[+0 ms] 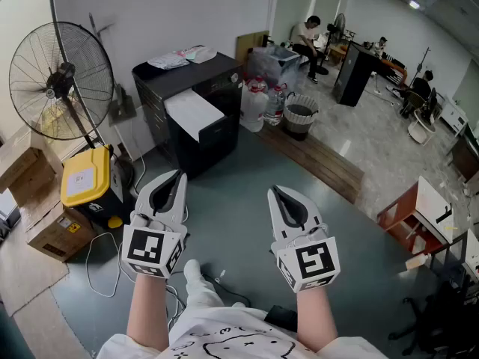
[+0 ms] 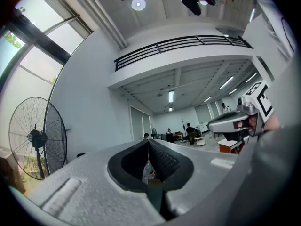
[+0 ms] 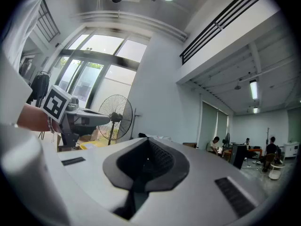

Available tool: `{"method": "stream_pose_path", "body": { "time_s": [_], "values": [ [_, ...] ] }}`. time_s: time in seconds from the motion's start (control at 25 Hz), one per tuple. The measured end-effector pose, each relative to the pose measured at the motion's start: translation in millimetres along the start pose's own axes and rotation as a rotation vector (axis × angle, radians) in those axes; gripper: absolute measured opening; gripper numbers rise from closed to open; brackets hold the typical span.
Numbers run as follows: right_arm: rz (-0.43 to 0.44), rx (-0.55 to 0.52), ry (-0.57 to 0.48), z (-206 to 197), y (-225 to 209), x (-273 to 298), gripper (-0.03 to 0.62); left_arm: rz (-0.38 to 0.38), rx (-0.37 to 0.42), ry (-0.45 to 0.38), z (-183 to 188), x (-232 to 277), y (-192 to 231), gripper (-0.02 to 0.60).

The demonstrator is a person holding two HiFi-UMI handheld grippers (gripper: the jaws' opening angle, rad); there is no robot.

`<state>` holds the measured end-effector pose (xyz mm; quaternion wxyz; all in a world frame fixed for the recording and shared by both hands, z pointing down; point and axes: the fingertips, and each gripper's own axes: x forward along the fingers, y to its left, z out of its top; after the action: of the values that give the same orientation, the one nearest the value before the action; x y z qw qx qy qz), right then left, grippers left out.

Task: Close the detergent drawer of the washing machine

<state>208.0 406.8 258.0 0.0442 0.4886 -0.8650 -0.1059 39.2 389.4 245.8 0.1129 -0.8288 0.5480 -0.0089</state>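
We held both tongs out level in front of us above the grey floor point(image 1: 239, 215), and neither had anything in it. The left tongs point(image 1: 177, 176) were closed tip to tip, with only a sliver of the room showing lower down between the ribbed pads. The right tongs point(image 1: 276, 192) were shut just as fully. The black boxy unit we took for the washing machine point(image 1: 196, 137) stood against the wall ahead of us and off to the left, between the pedestal fan point(image 1: 60, 77) and the cluster of water bottles point(image 1: 258, 103), and well apart from both tongs. A white panel point(image 1: 193, 113) lay across its top and jutted a little towards us. We judged this to be the open detergent drawer, though from this far away we could not be sure. If so, its long axis ran from the wall out towards us, slanting to our right, so closing it would mean pushing its near edge back along that line. The left tongs pointed almost straight at that panel and were clearly the nearer of the two. The right tongs sat further to the side and would have had to cross over. We reckoned we had to walk closer before either could reach it.
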Motion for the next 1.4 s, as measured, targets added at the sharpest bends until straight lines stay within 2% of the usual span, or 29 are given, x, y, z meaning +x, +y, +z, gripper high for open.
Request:
{"method": "stream_pose_path", "body": {
  "time_s": [0.16,0.4,0.68,0.92,1.12,1.4],
  "values": [
    [0.004,-0.009,-0.017,3.6,-3.1,10.0,-0.002,-0.015,0.021,0.006,1.2,7.3,2.6,0.017],
    [-0.004,-0.016,-0.016,6.1,-3.5,44.0,-0.002,-0.003,0.012,-0.013,0.0,28.3,32.6,0.017],
    [-0.032,0.065,-0.046,10.6,-14.3,98.0,0.003,-0.005,0.002,-0.024,-7.8,64.6,81.7,0.017],
    [-0.018,0.133,0.013,-3.8,-8.5,157.3,0.186,-0.019,-0.018,-0.017,-24.8,97.6,127.6,0.017],
    [-0.032,0.213,0.023,-14.0,-4.1,207.0,0.303,-0.037,-0.033,-0.008,-43.7,124.0,168.1,0.018],
    [-0.078,0.31,0.075,-26.1,-0.9,265.7,0.314,-0.078,-0.055,-0.016,-62.8,158.6,222.1,0.017]
  ]
}}
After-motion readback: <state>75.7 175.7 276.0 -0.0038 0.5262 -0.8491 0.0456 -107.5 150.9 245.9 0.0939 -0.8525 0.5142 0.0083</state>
